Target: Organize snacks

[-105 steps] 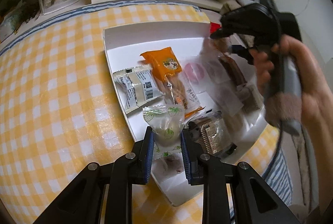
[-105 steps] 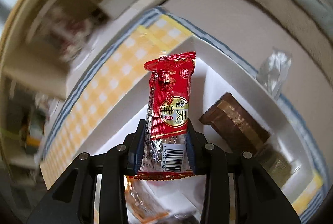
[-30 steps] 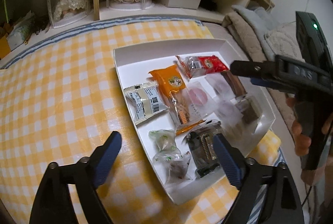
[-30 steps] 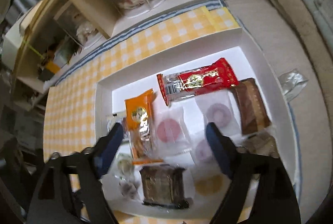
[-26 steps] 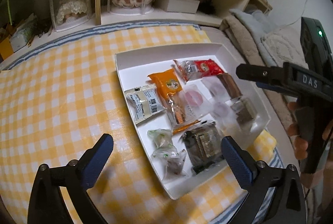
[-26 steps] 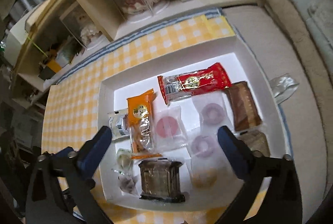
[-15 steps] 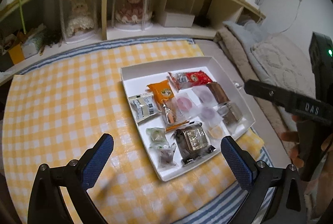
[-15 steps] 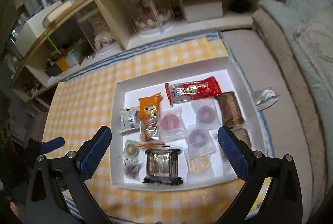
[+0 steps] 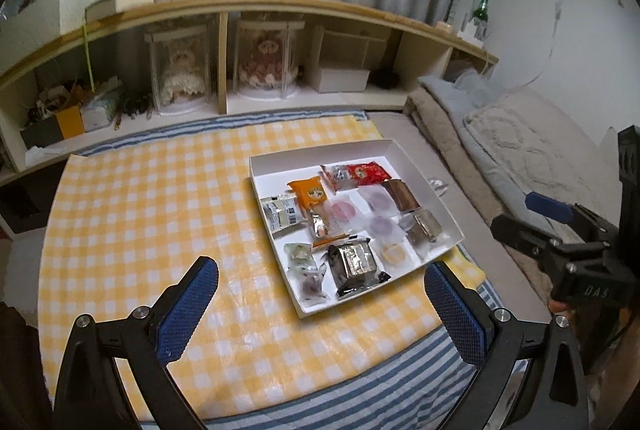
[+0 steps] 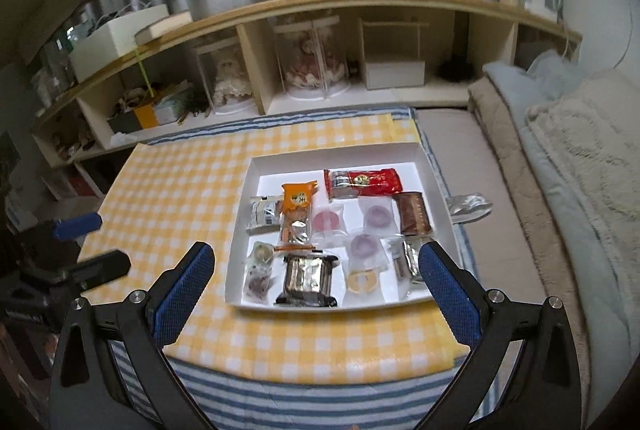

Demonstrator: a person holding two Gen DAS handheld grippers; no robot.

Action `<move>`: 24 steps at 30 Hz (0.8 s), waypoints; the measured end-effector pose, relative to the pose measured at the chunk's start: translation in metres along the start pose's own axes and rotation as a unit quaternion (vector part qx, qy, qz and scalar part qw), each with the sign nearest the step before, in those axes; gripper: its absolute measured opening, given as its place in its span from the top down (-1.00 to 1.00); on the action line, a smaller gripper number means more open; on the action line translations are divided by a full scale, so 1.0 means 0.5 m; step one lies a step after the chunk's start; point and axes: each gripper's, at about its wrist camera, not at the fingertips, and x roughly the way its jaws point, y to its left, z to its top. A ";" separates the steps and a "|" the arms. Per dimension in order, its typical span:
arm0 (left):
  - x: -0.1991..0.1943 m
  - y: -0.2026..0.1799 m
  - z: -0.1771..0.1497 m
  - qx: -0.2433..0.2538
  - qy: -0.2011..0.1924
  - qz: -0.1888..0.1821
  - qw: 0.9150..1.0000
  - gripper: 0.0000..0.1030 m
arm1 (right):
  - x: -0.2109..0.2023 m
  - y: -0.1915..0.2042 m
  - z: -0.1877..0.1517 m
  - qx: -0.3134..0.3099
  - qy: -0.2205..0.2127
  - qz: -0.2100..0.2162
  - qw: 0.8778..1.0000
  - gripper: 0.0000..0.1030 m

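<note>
**Both hand-held grippers let go and draw back from a filled tray**

The snacks now lie inside the white tray [image 10: 436, 182] on the yellow checked bench [image 10: 180, 198]. The red packet [image 10: 362, 182], which the right hand-held gripper [image 10: 316, 280] held a few seconds ago, lies flat at the far end of the tray, beside the orange packet [image 10: 296, 198]. The small green-printed bag [image 9: 298, 253], which was between the pads of the left hand-held gripper [image 9: 320, 300], rests at the near corner next to the silver-wrapped block [image 9: 354, 264]. The pink and purple round sweets and the brown bar [image 10: 414, 212] fill the middle and the right side.

The jaws of both hand-held grippers have just been opening; now they stand wide, with nothing between them. Compared with one second ago, the tray looks smaller and farther in both views, so both tools have been pulled up and away. This suggests that the sorting is finished, or nearly so.

One crumpled silver wrapper [image 10: 468, 208] lies outside the tray, on the grey mattress [image 10: 460, 134] just beside its right wall; possibly it is only rubbish. Behind the bench a low wooden shelf [image 9: 280, 6] holds two dolls in clear cases. Nothing blocks the way to the tray.
</note>
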 end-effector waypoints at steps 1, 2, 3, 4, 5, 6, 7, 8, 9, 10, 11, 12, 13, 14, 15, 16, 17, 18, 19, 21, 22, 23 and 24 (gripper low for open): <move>-0.014 -0.005 -0.012 0.001 -0.005 -0.003 1.000 -1.00 | -0.012 0.005 -0.010 -0.007 -0.004 -0.003 1.000 -1.00; -0.023 -0.006 -0.021 0.001 -0.007 -0.005 1.000 -1.00 | -0.020 0.007 -0.018 -0.010 -0.007 -0.004 1.000 -1.00; -0.034 -0.008 -0.031 0.002 -0.008 -0.005 1.000 -1.00 | -0.029 0.008 -0.025 -0.011 -0.010 -0.005 1.000 -1.00; -0.044 -0.010 -0.041 0.004 -0.010 -0.002 1.000 -1.00 | -0.037 0.010 -0.034 -0.012 -0.012 -0.004 1.000 -1.00; -0.053 -0.011 -0.050 0.006 -0.012 0.003 1.000 -1.00 | -0.044 0.010 -0.043 -0.014 -0.012 -0.004 1.000 -1.00; -0.062 -0.012 -0.061 0.007 -0.015 0.009 1.000 -1.00 | -0.051 0.011 -0.052 -0.014 -0.014 -0.005 1.000 -1.00; -0.072 -0.014 -0.073 0.008 -0.020 0.014 1.000 -1.00 | -0.058 0.013 -0.060 -0.015 -0.017 -0.006 1.000 -1.00; -0.082 -0.014 -0.085 0.008 -0.023 0.015 1.000 -1.00 | -0.065 0.012 -0.066 -0.016 -0.019 -0.007 1.000 -1.00; -0.088 -0.015 -0.092 0.008 -0.024 0.015 1.000 -1.00 | -0.071 0.012 -0.073 -0.018 -0.021 -0.009 1.000 -1.00; -0.095 -0.015 -0.102 0.006 -0.026 0.016 1.000 -1.00 | -0.077 0.015 -0.080 -0.021 -0.023 -0.012 0.999 -1.00; -0.100 -0.017 -0.109 0.006 -0.028 0.017 0.999 -1.00 | -0.084 0.016 -0.088 -0.024 -0.026 -0.015 0.999 -1.00; -0.109 -0.018 -0.120 0.007 -0.031 0.020 0.999 -1.00 | -0.089 0.017 -0.095 -0.026 -0.029 -0.018 0.999 -1.00; -0.112 -0.017 -0.126 0.008 -0.033 0.024 0.999 -1.00 | -0.096 0.019 -0.103 -0.028 -0.033 -0.022 0.999 -1.00; -0.117 -0.018 -0.133 0.008 -0.037 0.027 0.999 -1.00 | -0.099 0.019 -0.108 -0.029 -0.035 -0.024 0.999 -1.00; -0.123 -0.018 -0.142 0.010 -0.041 0.030 0.999 -1.00 | -0.103 0.019 -0.114 -0.030 -0.036 -0.026 0.999 -1.00; -0.129 -0.020 -0.150 0.013 -0.045 0.035 0.998 -1.00 | -0.107 0.021 -0.120 -0.030 -0.038 -0.027 0.998 -1.00; -0.132 -0.021 -0.157 0.016 -0.047 0.039 0.998 -1.00 | -0.111 0.022 -0.126 -0.030 -0.040 -0.028 0.998 -1.00; -0.136 -0.023 -0.167 0.018 -0.051 0.046 0.997 -1.00 | -0.115 0.022 -0.131 -0.030 -0.041 -0.028 0.998 -1.00; -0.138 -0.025 -0.177 0.019 -0.053 0.051 0.997 -1.00 | -0.118 0.024 -0.137 -0.032 -0.042 -0.029 0.998 -1.00; -0.137 -0.028 -0.193 0.018 -0.052 0.056 0.997 -1.00 | -0.128 0.028 -0.149 -0.038 -0.049 -0.036 0.997 -1.00; -0.136 -0.027 -0.200 0.017 -0.051 0.056 0.997 -1.00 | -0.132 0.031 -0.155 -0.042 -0.053 -0.040 0.997 -1.00; -0.136 -0.029 -0.209 0.016 -0.051 0.057 0.997 -1.00 | -0.135 0.033 -0.160 -0.043 -0.056 -0.042 0.997 -1.00; -0.136 -0.029 -0.211 0.017 -0.050 0.058 0.997 -1.00 | -0.138 0.034 -0.163 -0.044 -0.059 -0.044 0.996 -1.00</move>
